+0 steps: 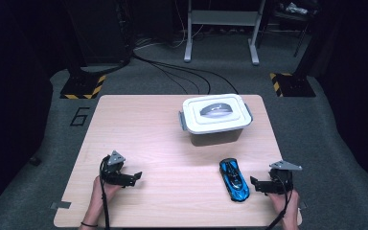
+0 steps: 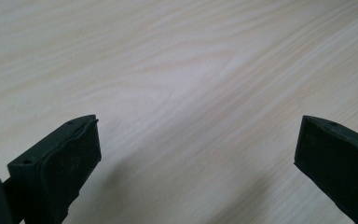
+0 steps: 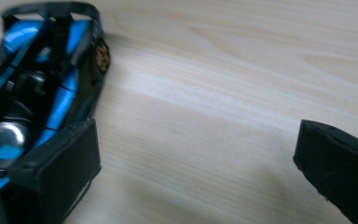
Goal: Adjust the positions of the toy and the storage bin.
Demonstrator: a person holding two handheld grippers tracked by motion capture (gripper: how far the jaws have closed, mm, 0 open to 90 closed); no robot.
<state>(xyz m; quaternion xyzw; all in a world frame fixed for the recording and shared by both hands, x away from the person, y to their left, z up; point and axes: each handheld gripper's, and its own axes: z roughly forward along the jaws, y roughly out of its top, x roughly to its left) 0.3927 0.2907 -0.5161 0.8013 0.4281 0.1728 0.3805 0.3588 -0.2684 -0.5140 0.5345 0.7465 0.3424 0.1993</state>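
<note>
From above, the person's two hands rest near the front edge of the wooden table (image 1: 139,134), one toward each front corner. The left gripper (image 1: 135,178) sits low over bare wood toward the front left corner, and the right gripper (image 1: 254,184) sits toward the front right corner, just beside a blue and black toy car (image 1: 234,179).

The toy car lies on the table's right half, near the front edge. Its long axis runs roughly front to back, slanted a little, with the farther end leaning toward the table's middle and the nearer end toward the right gripper. Which end is the nose I cannot tell from above.

Behind the car, toward the back right part of the table, stands a white lidded box (image 1: 215,117) with a grey handle in its lid; it is well apart from both grippers.

The right gripper view adds what the high view cannot: the car (image 3: 32,88) fills the upper left, lying just outside the left-hand jaw and partly behind it, not between the two jaws. The jaws stand wide apart with only wood between them.

The left gripper view shows plain wood grain (image 2: 191,84), its jaws likewise spread wide and holding nothing.
</note>
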